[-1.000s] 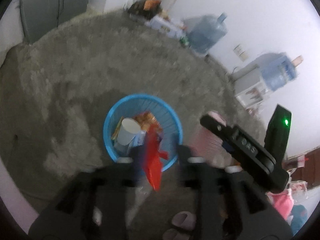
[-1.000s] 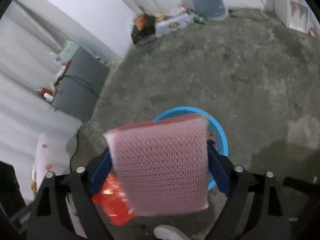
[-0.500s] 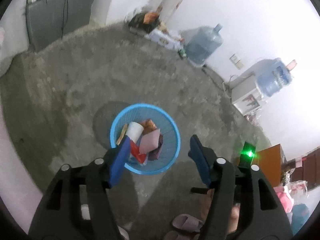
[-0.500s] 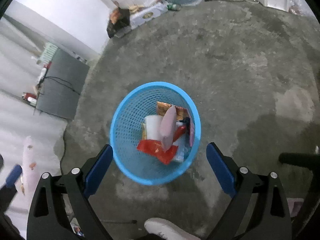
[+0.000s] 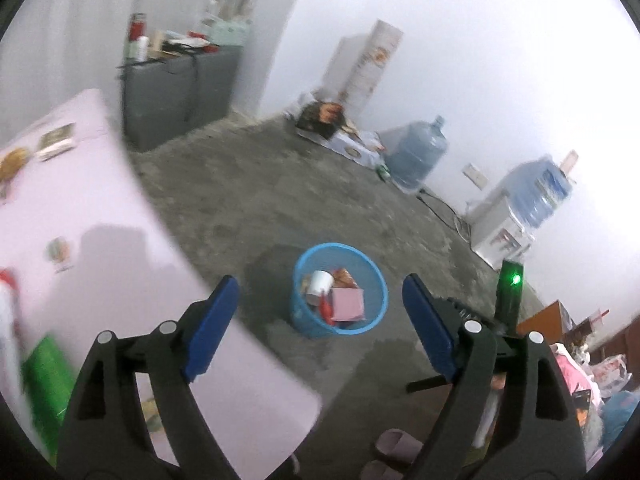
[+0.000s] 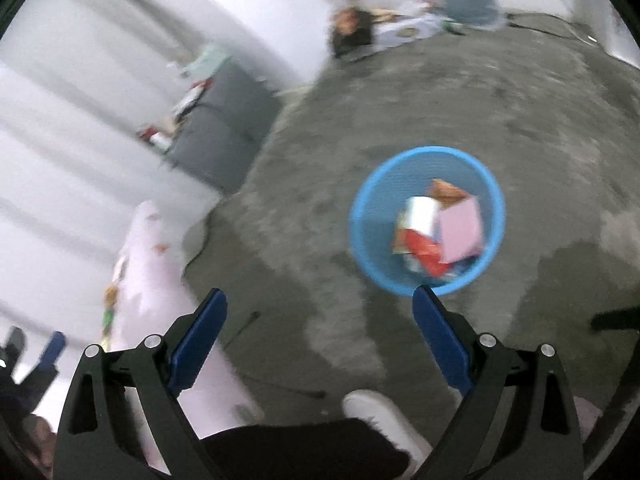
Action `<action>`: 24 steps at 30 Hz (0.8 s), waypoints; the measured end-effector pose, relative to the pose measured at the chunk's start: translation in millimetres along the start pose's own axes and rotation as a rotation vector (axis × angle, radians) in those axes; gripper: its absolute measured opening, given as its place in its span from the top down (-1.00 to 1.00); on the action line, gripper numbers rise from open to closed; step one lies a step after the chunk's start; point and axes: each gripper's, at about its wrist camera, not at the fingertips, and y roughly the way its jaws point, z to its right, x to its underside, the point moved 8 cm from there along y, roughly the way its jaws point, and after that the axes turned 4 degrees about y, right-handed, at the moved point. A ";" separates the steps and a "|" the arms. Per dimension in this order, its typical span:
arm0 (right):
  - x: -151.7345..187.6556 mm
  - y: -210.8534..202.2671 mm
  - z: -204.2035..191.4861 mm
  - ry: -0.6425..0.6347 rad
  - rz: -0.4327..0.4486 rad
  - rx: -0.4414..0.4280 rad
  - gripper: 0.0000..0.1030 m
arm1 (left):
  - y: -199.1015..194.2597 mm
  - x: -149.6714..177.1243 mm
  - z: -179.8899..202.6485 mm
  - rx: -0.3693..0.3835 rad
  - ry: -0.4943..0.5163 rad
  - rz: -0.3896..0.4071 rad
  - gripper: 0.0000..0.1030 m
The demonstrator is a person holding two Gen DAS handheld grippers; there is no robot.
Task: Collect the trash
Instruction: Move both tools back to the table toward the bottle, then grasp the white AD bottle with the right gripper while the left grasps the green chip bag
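A blue mesh basket (image 5: 374, 280) stands on the concrete floor and holds trash: a pink sponge (image 5: 348, 304), a red wrapper (image 5: 325, 310), a white cup (image 5: 320, 282). It also shows in the right wrist view (image 6: 364, 216), with the pink sponge (image 6: 460, 234) and red wrapper (image 6: 424, 252) inside. My left gripper (image 5: 320, 320) is open and empty, raised well above and short of the basket. My right gripper (image 6: 320, 324) is open and empty, left of the basket. More trash lies on the pink table (image 5: 60, 208), such as a green packet (image 5: 44, 376).
A grey cabinet (image 5: 176, 92) stands by the wall. Water jugs (image 5: 416, 152) and a dispenser (image 5: 504, 228) line the far wall, with boxes (image 5: 324, 116) on the floor. The person's shoe (image 6: 380, 408) and a slipper (image 5: 396, 442) are near the bottom.
Both grippers opened and dropped the red wrapper and the pink sponge into the basket, then pulled up and back. The views have swung left and the pink table has come into view.
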 end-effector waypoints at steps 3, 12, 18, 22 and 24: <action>12.5 -3.9 -37.6 -0.042 -0.044 -0.078 -0.78 | -38.1 11.9 -27.9 -0.018 -0.040 0.032 -0.55; 71.1 -3.6 -199.4 -0.237 -0.234 -0.370 -0.78 | -165.3 47.1 -126.7 -0.084 -0.250 0.234 -0.55; 138.4 26.9 -321.7 -0.370 -0.471 -0.501 -0.78 | -230.2 83.5 -189.3 -0.179 -0.412 0.339 -0.55; 202.6 67.7 -376.8 -0.422 -0.675 -0.476 -0.78 | -259.4 116.2 -225.6 -0.231 -0.500 0.374 -0.55; 228.6 88.5 -385.5 -0.448 -0.724 -0.406 -0.78 | -263.2 128.3 -236.3 -0.248 -0.528 0.366 -0.55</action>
